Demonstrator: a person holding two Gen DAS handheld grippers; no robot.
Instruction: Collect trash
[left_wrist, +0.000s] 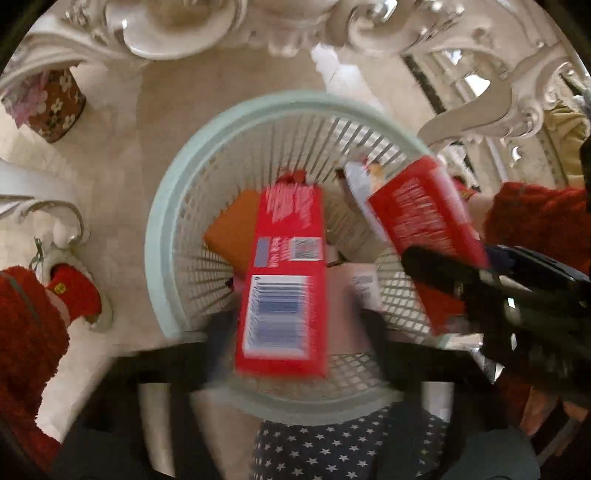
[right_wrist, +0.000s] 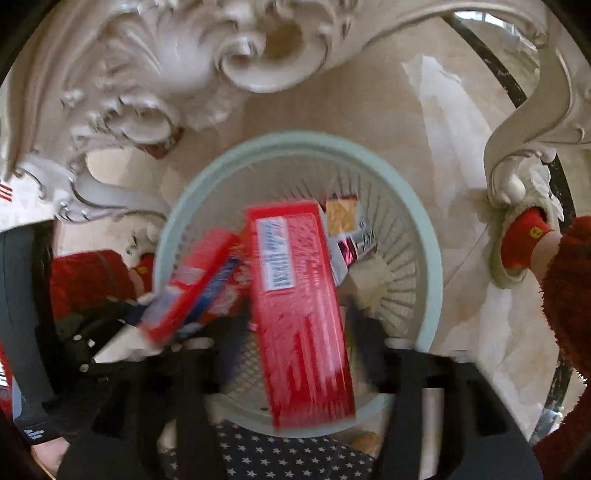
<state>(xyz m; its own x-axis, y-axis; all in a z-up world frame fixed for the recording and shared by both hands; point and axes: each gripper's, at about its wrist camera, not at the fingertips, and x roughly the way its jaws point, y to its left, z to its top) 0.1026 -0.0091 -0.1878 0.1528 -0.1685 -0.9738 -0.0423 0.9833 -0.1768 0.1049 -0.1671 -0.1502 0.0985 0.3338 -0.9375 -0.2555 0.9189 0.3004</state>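
A pale green mesh basket (left_wrist: 162, 236) (right_wrist: 432, 258) stands on the floor right below both grippers. In the left wrist view a red box with a barcode (left_wrist: 280, 288) hangs blurred between the spread fingers of my left gripper (left_wrist: 295, 350), with a gap beside it. In the right wrist view a second red box (right_wrist: 299, 314) sits tilted and blurred over the rim, between the spread fingers of my right gripper (right_wrist: 299, 343). Each view shows the other box (left_wrist: 424, 221) (right_wrist: 192, 280) at its side. An orange pack (left_wrist: 236, 229) and wrappers (right_wrist: 347, 229) lie in the basket.
Carved white furniture legs (right_wrist: 155, 110) curl around the basket on the pale stone floor. A floral box (left_wrist: 55, 107) stands at the far left. A person's red fuzzy garment (left_wrist: 26, 332), a red sock in a white slipper (right_wrist: 524, 240) and star-patterned fabric (left_wrist: 325, 443) are close by.
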